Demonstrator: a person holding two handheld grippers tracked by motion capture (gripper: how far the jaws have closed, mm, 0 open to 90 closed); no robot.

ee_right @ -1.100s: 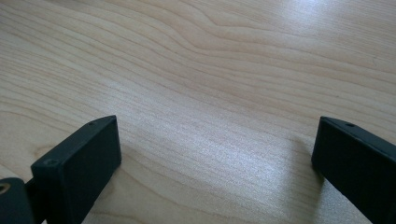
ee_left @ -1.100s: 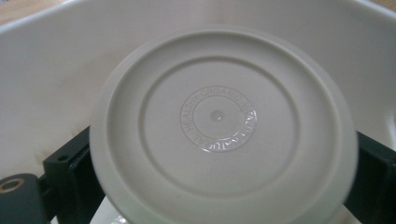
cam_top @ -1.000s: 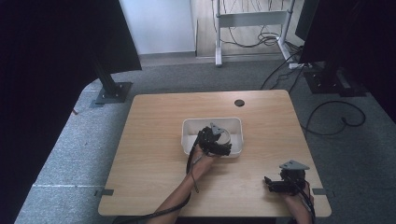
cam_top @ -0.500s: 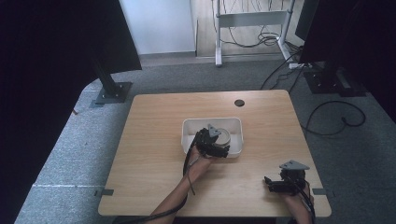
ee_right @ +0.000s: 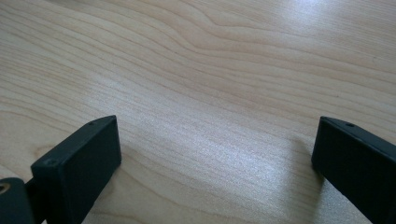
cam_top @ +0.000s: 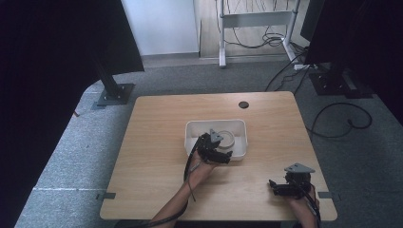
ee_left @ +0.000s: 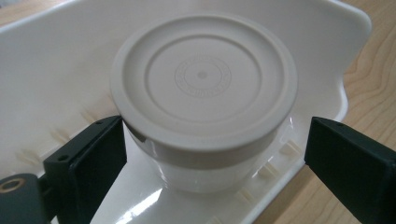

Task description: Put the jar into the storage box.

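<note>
Since a second ago my left gripper (cam_top: 222,154) has eased back toward me along the near edge of the white rectangular plastic tray (cam_top: 240,152), while my right gripper (cam_top: 278,186) has stayed put near the table's front right corner. Through the left gripper view I see its black jaws spread wide on either side of a round clear plastic tub with a cream lid (ee_left: 204,93); the left jaw sits just beside the lid's rim, the right jaw stands apart from it, out over the tray's wall. That tub stands upright inside the tray, which lies around the middle of the light wooden table (cam_top: 157,128). My right gripper's jaws also stand wide, low over bare wood grain with nothing between them.
</note>
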